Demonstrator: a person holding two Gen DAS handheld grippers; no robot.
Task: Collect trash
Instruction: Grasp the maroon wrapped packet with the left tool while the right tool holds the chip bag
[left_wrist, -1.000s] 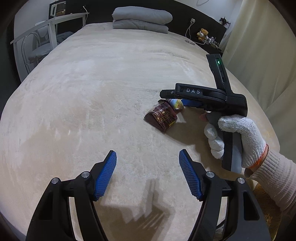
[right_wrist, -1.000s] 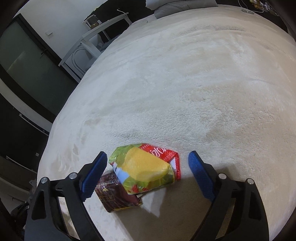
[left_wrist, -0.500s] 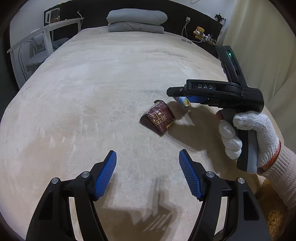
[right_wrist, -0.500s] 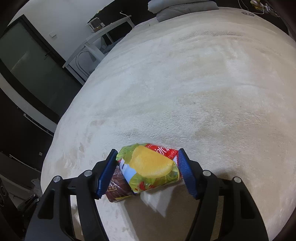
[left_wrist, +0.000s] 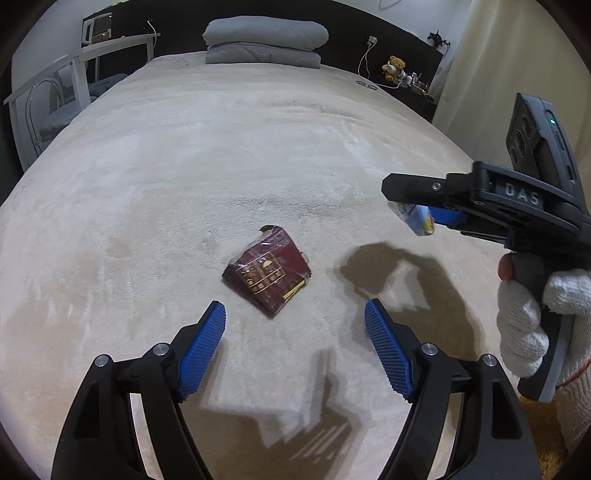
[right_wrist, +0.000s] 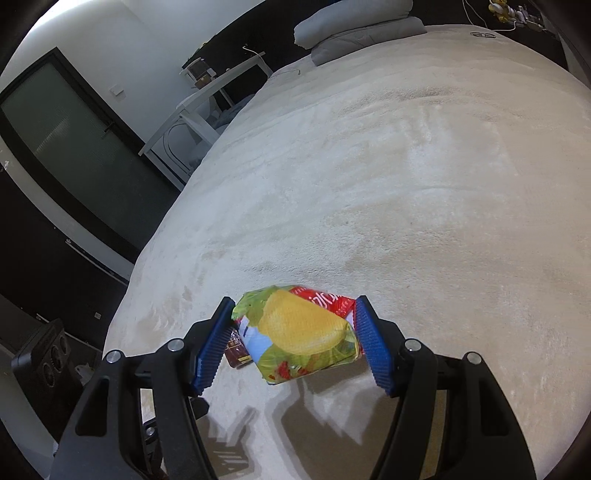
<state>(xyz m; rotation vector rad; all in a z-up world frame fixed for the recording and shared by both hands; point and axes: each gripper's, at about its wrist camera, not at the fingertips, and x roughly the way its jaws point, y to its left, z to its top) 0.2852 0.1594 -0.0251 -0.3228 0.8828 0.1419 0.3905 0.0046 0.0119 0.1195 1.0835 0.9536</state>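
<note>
A dark red wrapper (left_wrist: 267, 276) lies flat on the cream bed cover (left_wrist: 221, 155). My left gripper (left_wrist: 294, 314) hovers just short of it, its jaws opening, nothing between them. In the right wrist view my right gripper (right_wrist: 295, 314) is shut on a yellow, green and red chip bag (right_wrist: 299, 332), lifted off the bed. The dark red wrapper (right_wrist: 236, 352) peeks out below the bag on the left. From the left wrist view, the right gripper (left_wrist: 413, 206) hangs at the right in a white-gloved hand (left_wrist: 528, 321), a bit of the bag (left_wrist: 415, 219) showing under it.
Folded grey bedding (left_wrist: 264, 40) lies at the head of the bed. A white rack (left_wrist: 74, 70) stands off the left side. A shelf with a teddy bear (left_wrist: 394, 67) and cables is at the far right, beside a curtain (left_wrist: 517, 55). A dark door (right_wrist: 70, 147) is left of the bed.
The right gripper closed on the chip bag and lifted it up and to the right, uncovering the dark red wrapper. The left gripper moved closer to the wrapper and its jaws widened.
</note>
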